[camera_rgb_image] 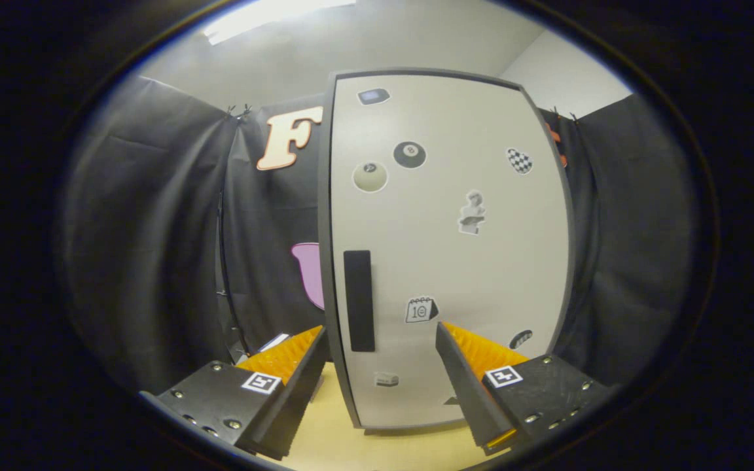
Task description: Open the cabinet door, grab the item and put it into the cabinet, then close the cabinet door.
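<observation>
A white cabinet (455, 248) with a dark frame stands upright on a pale wooden tabletop (331, 438), just ahead of my fingers. Its door is shut and carries several stickers. A black vertical handle (359, 301) sits near the door's left edge, low down. My gripper (380, 343) is open, its two fingers spread wide in front of the lower door, with the handle between them and a little beyond. Nothing is held between the fingers.
Black cloth walls close in on the left, behind and to the right of the cabinet. A small white object (277, 341) lies on the table beyond the left finger, mostly hidden by it. A ceiling light (266, 16) glows above.
</observation>
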The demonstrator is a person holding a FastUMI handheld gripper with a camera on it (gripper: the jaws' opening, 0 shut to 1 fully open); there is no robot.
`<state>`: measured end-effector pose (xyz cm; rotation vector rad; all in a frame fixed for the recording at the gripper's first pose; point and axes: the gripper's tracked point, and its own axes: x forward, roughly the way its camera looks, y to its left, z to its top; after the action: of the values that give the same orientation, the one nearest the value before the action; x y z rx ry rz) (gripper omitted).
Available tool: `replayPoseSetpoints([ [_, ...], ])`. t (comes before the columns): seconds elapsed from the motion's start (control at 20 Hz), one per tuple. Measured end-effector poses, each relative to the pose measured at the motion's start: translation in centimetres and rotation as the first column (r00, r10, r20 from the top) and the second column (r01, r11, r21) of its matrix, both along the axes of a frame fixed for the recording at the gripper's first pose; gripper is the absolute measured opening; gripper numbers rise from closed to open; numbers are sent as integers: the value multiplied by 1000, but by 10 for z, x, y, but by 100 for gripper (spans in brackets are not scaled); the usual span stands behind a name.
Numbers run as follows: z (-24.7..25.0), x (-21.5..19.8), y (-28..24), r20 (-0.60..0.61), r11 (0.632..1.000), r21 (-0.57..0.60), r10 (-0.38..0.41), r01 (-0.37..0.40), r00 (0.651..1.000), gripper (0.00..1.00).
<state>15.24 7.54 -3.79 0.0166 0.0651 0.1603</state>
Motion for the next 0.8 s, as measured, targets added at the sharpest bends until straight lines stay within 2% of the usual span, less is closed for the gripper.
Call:
replayPoseSetpoints([
  [0.3,-11,43,26,-21,999,25,29,-29,999,98],
  [0.55,-15,70,33,-25,999,48,22,-21,999,98],
  [0.6,-16,73,35,-25,998,51,24,-22,999,96],
  [0.8,-20,84,38,-35,999,49,23,-21,999,69],
])
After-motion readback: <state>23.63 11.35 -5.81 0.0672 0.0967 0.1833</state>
